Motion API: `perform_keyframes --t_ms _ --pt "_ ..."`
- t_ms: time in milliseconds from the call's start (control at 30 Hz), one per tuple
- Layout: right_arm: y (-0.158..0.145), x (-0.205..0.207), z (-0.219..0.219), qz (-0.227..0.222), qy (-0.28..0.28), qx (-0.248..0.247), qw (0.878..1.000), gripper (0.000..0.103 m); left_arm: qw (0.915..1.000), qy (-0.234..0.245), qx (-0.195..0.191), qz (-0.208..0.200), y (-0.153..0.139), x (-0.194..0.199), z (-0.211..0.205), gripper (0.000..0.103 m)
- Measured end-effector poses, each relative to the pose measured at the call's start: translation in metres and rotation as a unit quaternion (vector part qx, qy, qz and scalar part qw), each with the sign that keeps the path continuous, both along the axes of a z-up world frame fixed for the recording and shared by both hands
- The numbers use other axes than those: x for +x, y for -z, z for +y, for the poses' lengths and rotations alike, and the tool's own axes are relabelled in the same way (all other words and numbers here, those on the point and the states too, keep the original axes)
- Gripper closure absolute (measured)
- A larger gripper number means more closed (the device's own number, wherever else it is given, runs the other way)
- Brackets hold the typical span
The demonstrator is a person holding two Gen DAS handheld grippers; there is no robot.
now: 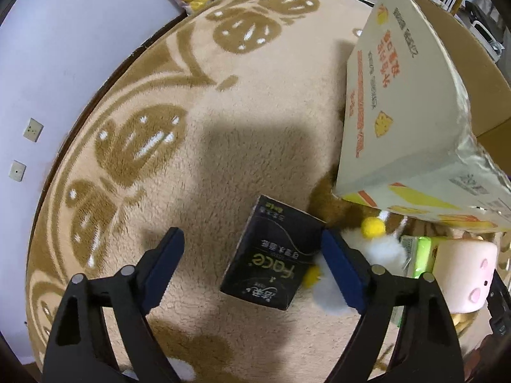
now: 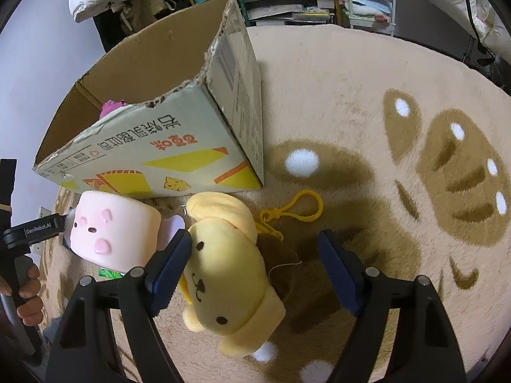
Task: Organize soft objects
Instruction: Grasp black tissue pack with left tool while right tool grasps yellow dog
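My left gripper (image 1: pixel 252 255) is open above a black tissue pack (image 1: pixel 273 253) lying on the rug; its right finger touches a white-and-yellow plush (image 1: pixel 380 245). A pink pig plush (image 1: pixel 464 274) and a green pack (image 1: pixel 418 252) lie to the right, by the open cardboard box (image 1: pixel 399 102). My right gripper (image 2: pixel 255 255) is open over a yellow dog plush (image 2: pixel 230 274) with a yellow clip (image 2: pixel 300 207); its left finger touches the plush's head. The pink pig plush (image 2: pixel 111 233) lies left of it, in front of the box (image 2: pixel 159 146), which holds a pink item (image 2: pixel 110 108).
A beige rug with brown patterns (image 1: pixel 191 127) covers the floor. A white wall with outlets (image 1: pixel 32 129) is on the left. Shelves and clutter (image 2: pixel 303 0) stand behind the rug. The other handle and a hand (image 2: pixel 22 271) show at the left edge.
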State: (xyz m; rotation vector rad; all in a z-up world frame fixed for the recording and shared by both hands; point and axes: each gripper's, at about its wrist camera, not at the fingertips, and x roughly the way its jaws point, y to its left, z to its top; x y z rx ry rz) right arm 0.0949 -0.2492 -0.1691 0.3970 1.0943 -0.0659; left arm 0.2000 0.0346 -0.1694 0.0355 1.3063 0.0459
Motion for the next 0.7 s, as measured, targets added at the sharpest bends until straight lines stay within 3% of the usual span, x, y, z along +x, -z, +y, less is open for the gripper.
perform_keyframes --t_ms 67,200,300,400,700 --pt "0.001 0.001 0.001 0.001 -0.002 0.000 1.000 0.018 1.0000 0.001 0.007 -0.005 0.000 0.000 -0.001 0.018" --pt "0.002 0.000 0.007 0.006 -0.013 0.008 1.000 0.018 1.0000 0.003 -0.003 0.003 0.003 -0.002 -0.002 0.032" --pt "0.006 0.003 0.020 0.016 -0.038 0.002 0.999 0.022 0.9998 0.004 0.009 0.018 0.011 -0.001 -0.002 0.050" --pt "0.009 0.005 0.028 0.018 -0.050 -0.003 0.999 0.024 0.9999 0.002 0.008 0.014 0.011 -0.001 -0.002 0.056" --pt "0.005 0.000 0.032 0.011 -0.054 -0.002 0.998 0.041 0.9999 -0.012 0.006 -0.003 0.000 -0.008 0.002 0.057"
